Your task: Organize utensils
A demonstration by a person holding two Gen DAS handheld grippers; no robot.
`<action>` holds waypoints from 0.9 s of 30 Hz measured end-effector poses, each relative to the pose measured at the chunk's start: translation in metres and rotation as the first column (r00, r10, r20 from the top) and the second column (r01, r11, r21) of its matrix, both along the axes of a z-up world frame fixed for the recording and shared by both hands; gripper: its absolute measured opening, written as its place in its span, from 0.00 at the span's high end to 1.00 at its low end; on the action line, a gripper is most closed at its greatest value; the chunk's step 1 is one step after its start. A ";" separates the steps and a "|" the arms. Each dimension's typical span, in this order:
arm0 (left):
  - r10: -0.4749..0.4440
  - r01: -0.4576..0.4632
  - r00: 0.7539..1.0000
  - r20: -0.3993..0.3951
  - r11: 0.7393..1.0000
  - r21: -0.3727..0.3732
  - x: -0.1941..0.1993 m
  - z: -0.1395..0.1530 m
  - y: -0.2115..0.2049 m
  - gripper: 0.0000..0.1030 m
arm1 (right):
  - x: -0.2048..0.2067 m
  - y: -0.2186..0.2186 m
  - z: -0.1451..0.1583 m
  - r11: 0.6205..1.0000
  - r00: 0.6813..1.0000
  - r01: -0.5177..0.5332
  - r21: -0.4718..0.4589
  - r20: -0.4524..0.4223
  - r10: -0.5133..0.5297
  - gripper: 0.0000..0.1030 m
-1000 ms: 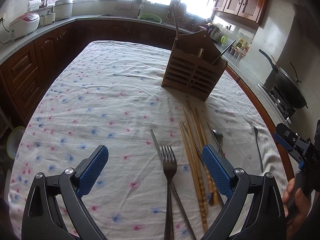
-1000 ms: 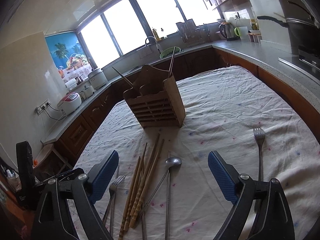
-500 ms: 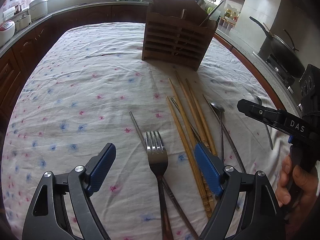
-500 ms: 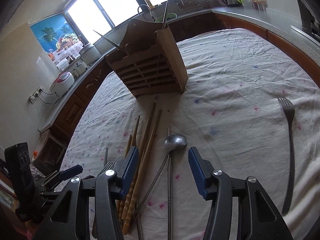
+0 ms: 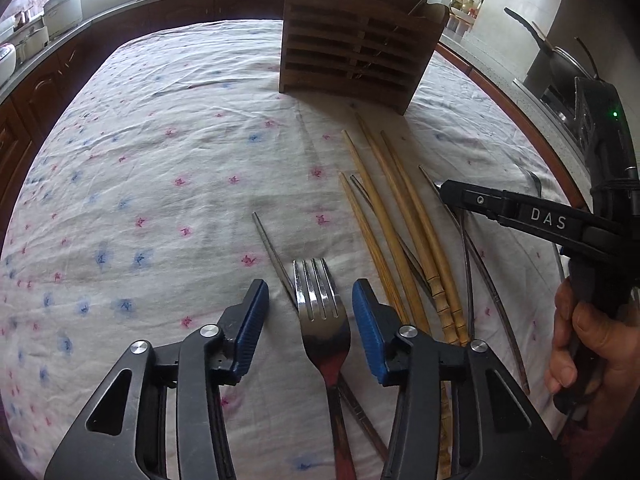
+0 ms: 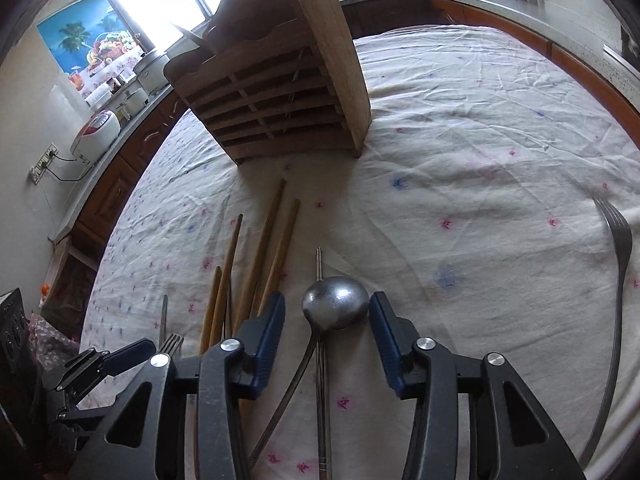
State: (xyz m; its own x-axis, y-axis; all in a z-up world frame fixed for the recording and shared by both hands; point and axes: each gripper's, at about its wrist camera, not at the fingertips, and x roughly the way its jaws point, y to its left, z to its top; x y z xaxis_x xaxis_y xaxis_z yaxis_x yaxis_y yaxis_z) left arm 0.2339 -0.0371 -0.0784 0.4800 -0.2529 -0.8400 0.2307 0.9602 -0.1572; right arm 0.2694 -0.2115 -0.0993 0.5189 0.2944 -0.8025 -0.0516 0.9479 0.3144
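Observation:
A steel fork (image 5: 322, 320) lies on the flowered cloth, tines pointing away, between the blue pads of my left gripper (image 5: 310, 312). Its jaws are closing, with a gap still showing on each side of the fork. A metal spoon (image 6: 335, 302) lies bowl-up between the pads of my right gripper (image 6: 327, 320). These jaws are closing too, and the pads do not press on the bowl. Bamboo chopsticks (image 5: 400, 220) lie fanned between the two grippers. The slatted wooden utensil holder (image 5: 356, 48) stands further back.
A second fork (image 6: 618, 280) lies alone at the right side of the cloth. A thin metal chopstick (image 6: 320, 360) runs under the spoon. A hand (image 5: 592, 340) holds the right gripper's handle. Counters with appliances and a wok ring the table (image 5: 160, 120).
Both grippers came down and forward toward the cloth and narrowed their jaws, the left around the fork, the right around the spoon. The holder now looks nearer.

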 end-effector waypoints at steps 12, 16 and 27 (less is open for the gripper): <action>0.017 -0.016 1.000 0.009 0.996 -0.089 -0.010 0.014 0.017 0.78 | -0.020 -0.005 0.024 1.000 0.997 -0.016 0.010 0.079 0.016 0.66; 0.031 -0.026 0.999 0.044 0.992 -0.127 -0.019 0.032 0.025 0.80 | -0.032 -0.009 0.041 0.999 0.992 -0.019 0.030 0.122 0.015 0.66; 0.072 -0.038 0.980 0.185 0.983 -0.180 -0.054 0.084 0.042 0.80 | -0.068 -0.017 0.091 0.998 0.967 -0.018 0.054 0.255 0.004 1.00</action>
